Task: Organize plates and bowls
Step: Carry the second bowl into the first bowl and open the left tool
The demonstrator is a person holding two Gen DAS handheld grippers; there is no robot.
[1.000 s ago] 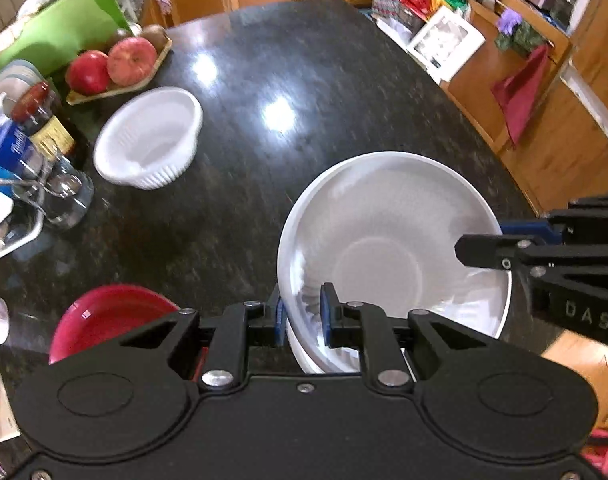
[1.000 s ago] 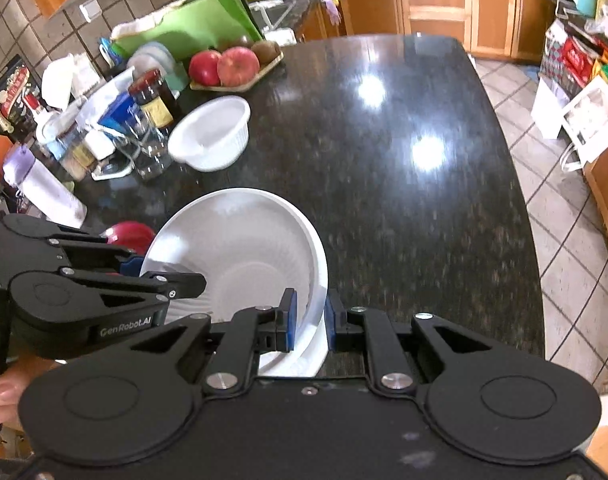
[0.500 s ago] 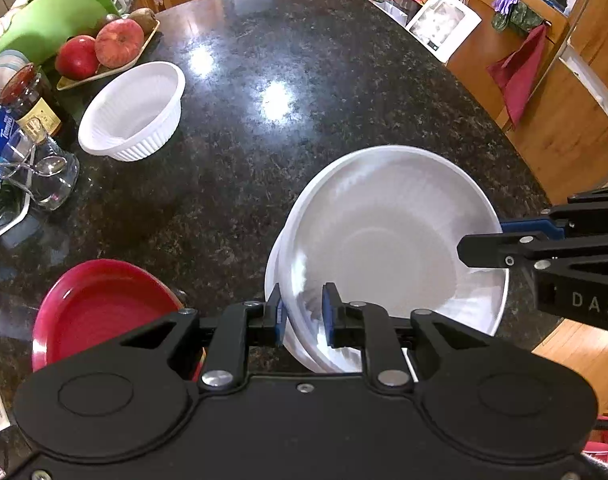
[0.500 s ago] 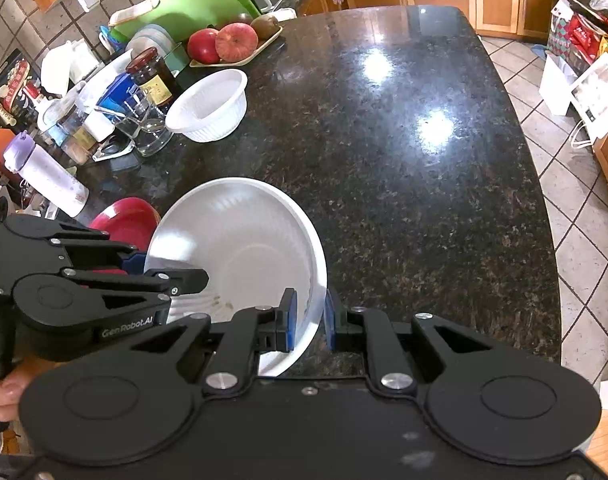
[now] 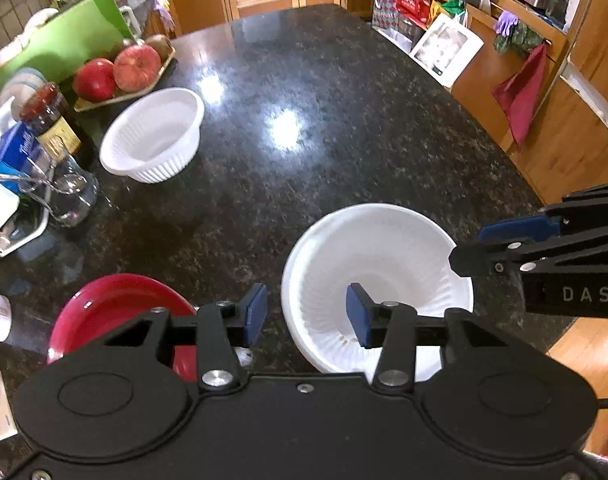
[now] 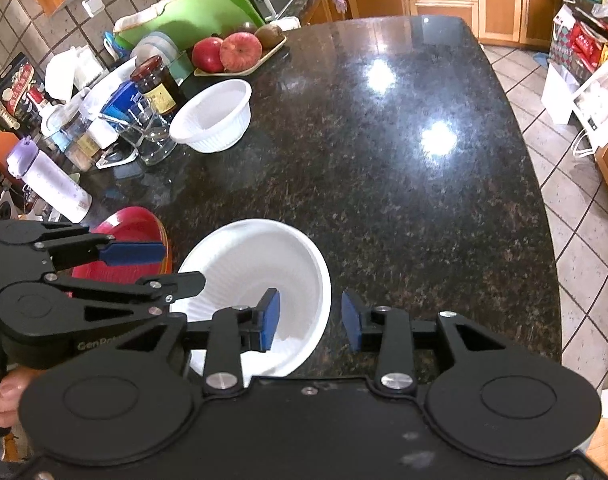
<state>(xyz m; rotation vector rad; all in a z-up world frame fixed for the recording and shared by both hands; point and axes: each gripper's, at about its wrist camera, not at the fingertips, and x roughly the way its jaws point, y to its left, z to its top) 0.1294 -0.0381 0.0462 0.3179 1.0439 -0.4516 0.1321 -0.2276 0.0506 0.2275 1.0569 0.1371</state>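
Note:
A large white bowl (image 5: 378,276) (image 6: 256,264) rests on the black granite counter (image 5: 324,120). My left gripper (image 5: 306,314) (image 6: 172,266) straddles its left rim and my right gripper (image 6: 310,320) (image 5: 484,244) straddles its right rim. Both sets of jaws are opening, and the blue pads stand clear of the rim on either side. A red bowl (image 5: 116,308) (image 6: 132,224) sits just left of the white one. Farther back on the left stands a smaller ribbed white bowl (image 5: 154,134) (image 6: 214,116).
Along the left edge are a glass (image 6: 150,136) with a spoon, a dark jar (image 6: 156,84), a purple-capped bottle (image 6: 50,178), a tray of apples (image 6: 232,54) and a green cutting board (image 6: 192,16). The counter drops off to tiled floor (image 6: 576,184) on the right.
Both grippers were shut on the white bowl's rims and have let go. Their jaws have spread, and the bowl now sits lower, on the counter.

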